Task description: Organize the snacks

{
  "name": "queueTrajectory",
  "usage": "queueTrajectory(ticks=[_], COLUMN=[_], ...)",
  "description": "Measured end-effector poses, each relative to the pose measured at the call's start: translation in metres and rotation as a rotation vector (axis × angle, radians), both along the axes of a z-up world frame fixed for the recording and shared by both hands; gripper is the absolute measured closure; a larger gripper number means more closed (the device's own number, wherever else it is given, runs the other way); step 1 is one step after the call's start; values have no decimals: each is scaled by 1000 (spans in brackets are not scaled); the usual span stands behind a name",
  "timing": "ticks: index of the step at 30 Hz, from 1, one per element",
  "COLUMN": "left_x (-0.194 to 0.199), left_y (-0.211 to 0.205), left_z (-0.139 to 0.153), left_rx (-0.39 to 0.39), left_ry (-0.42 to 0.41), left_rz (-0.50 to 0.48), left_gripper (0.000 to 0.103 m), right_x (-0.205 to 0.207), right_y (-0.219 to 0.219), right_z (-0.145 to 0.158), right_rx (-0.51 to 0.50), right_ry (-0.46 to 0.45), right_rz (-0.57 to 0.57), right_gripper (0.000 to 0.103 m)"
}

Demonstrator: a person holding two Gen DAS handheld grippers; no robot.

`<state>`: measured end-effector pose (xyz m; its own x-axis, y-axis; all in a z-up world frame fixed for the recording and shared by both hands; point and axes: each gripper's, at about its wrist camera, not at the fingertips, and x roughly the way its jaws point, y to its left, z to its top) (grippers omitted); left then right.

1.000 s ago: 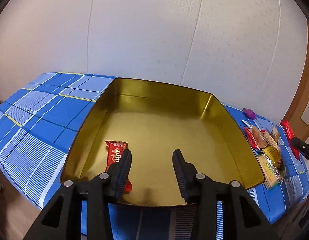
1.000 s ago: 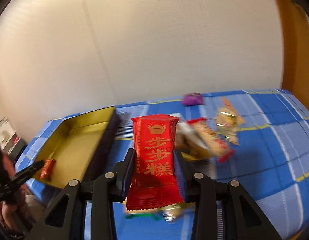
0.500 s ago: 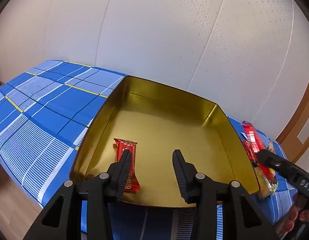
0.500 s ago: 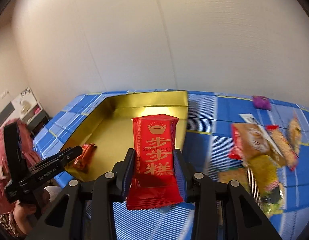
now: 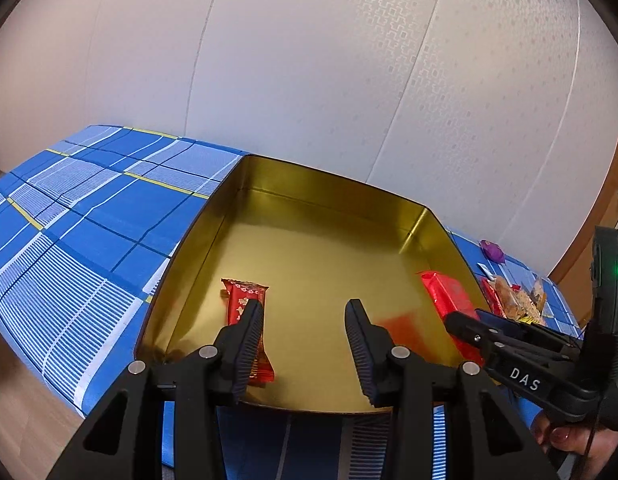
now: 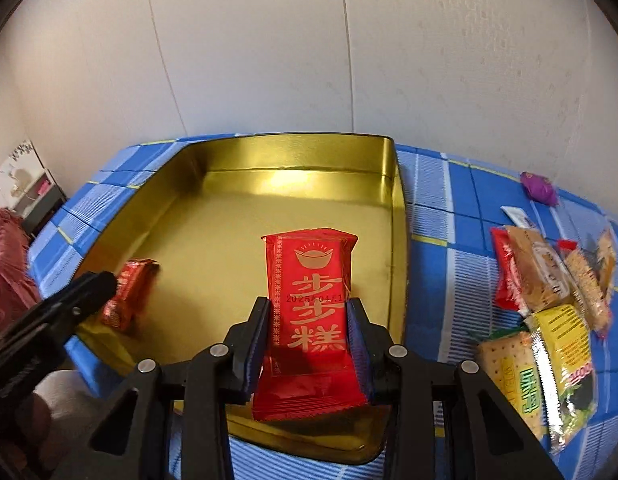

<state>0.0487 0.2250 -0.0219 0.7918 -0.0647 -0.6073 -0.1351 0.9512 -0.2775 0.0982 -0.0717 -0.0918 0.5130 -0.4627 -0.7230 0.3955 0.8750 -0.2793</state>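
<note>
Blue checked cloth [image 6: 433, 216] carries the tin [image 6: 397, 240]; over it the right tongs [image 6: 307, 336] pinch a light, crinkly, slippery red packet [image 6: 309, 300] across its middle, left tongs [image 5: 305, 344] wide, empty.

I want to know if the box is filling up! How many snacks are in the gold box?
1 lying in the gold tin: a small red snack near its left wall. Another red packet is above it, gripped by the right gripper.

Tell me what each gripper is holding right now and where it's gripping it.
The right gripper holds a red snack packet, pinched across its lower-middle sides, over the gold tin. The left gripper is open and holds nothing.
</note>
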Motion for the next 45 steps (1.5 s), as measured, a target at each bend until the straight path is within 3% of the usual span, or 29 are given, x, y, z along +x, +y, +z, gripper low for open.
queueTrajectory(ticks=[5, 8, 10, 12, 19, 34, 39, 45], left_x=[1, 2, 1, 1, 0, -17, -25, -36], left_y=[-2, -3, -5, -9, -19, -44, -66, -104], left_z=[0, -1, 0, 0, 1, 7, 8, 3], left_rx=[7, 6, -4, 1, 12, 69, 121, 208], left_ry=[4, 3, -2, -10, -20, -82, -93, -94], left_rz=[-3, -10, -32, -51, -100, -167, -212, -305], left_gripper=[60, 60, 60, 60, 60, 60, 60, 60], right_x=[-2, -11, -21, -27, -58, -142, -144, -128], right_y=[3, 2, 2, 2, -14, -101, -127, -139], right_z=[1, 9, 17, 23, 42, 73, 80, 59], right_rx=[-63, -40, -37, -45, -58, -32, -18, 46], right_ry=[0, -46, -84, -105, -118, -69, -3, 44], right_rz=[4, 22, 33, 37, 8, -186, -151, -100], right_gripper=[62, 59, 48, 45, 44, 43, 40, 41])
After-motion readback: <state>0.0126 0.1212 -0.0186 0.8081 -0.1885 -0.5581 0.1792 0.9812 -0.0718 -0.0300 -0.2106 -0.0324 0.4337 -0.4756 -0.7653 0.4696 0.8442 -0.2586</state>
